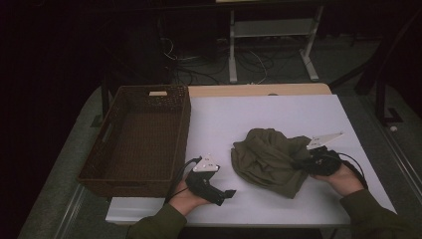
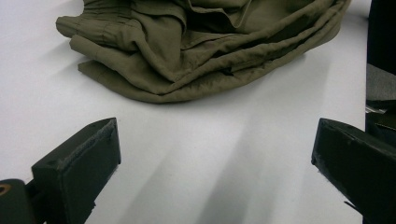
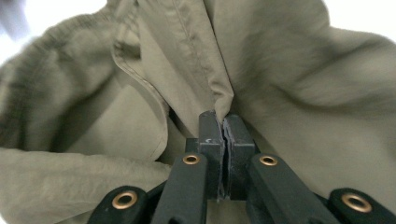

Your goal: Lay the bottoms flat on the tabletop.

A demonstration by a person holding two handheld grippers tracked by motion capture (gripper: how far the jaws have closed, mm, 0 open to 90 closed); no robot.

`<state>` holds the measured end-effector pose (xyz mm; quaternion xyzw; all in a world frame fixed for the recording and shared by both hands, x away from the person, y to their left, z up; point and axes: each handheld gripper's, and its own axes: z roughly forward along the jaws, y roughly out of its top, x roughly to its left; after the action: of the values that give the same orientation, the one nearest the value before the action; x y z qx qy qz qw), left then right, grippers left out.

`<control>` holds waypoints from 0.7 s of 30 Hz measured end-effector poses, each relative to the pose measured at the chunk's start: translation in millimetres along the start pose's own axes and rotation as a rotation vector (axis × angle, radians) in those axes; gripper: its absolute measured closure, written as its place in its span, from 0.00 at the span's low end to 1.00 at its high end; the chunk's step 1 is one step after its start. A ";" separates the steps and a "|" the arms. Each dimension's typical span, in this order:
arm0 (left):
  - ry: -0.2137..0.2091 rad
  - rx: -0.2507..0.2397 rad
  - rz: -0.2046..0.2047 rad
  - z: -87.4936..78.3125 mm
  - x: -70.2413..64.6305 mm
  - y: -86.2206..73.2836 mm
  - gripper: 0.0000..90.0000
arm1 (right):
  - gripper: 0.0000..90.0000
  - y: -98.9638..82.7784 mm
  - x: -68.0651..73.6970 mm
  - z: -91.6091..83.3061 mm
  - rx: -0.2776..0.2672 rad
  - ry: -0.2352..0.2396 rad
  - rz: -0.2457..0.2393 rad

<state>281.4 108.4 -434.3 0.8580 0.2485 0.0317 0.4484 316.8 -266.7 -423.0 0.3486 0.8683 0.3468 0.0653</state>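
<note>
Item 1: olive-green garment (image 1: 268,159), crumpled in a loose heap on the white tabletop (image 1: 259,112), right of centre and toward my near edge. An elastic-looking gathered hem shows at the upper left of the right gripper view (image 3: 56,51); seams and folds run across the rest. In the left gripper view the heap (image 2: 201,51) lies ahead of the jaws, well apart from them, with bare tabletop between.

Item 2: right gripper (image 1: 304,164), in my right hand (image 1: 343,179) at the garment's right edge. Its jaws are clenched on a fold of the cloth: in the right gripper view (image 3: 223,128) the two black pads meet with a ridge of fabric pinched between them and rising out of the top. The grey three-cornered plate sits above it.

Item 3: left gripper (image 1: 230,193), in my left hand (image 1: 186,198), low over the tabletop at the near edge, left of the garment and just right of the basket. Its jaws stand wide apart, grasping nothing.

Item 4: dark brown woven basket (image 1: 109,144), rectangular, at the tabletop's left side, overhanging its left edge. A handle slot is cut in its far wall.
</note>
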 end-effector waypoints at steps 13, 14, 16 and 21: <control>0.001 -0.003 -0.002 -0.4 0.8 0.1 0.01 | 0.76 2.6 3.4 0.0 -0.027 0.036 0.000; 0.000 -0.002 -0.002 -0.5 0.9 0.1 0.01 | 0.74 3.8 5.0 -3.0 -0.039 0.041 -0.002; 0.001 -0.002 -0.002 -0.5 0.8 0.1 0.01 | 0.66 9.0 11.4 -12.0 -0.079 0.052 -0.019; 0.002 -0.003 -0.004 -0.4 1.3 0.1 0.01 | 0.59 20.2 22.2 -16.4 -0.116 0.067 -0.053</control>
<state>282.5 109.2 -434.2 0.8569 0.2503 0.0320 0.4495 305.7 -250.9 -394.7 0.3093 0.8573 0.4063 0.0657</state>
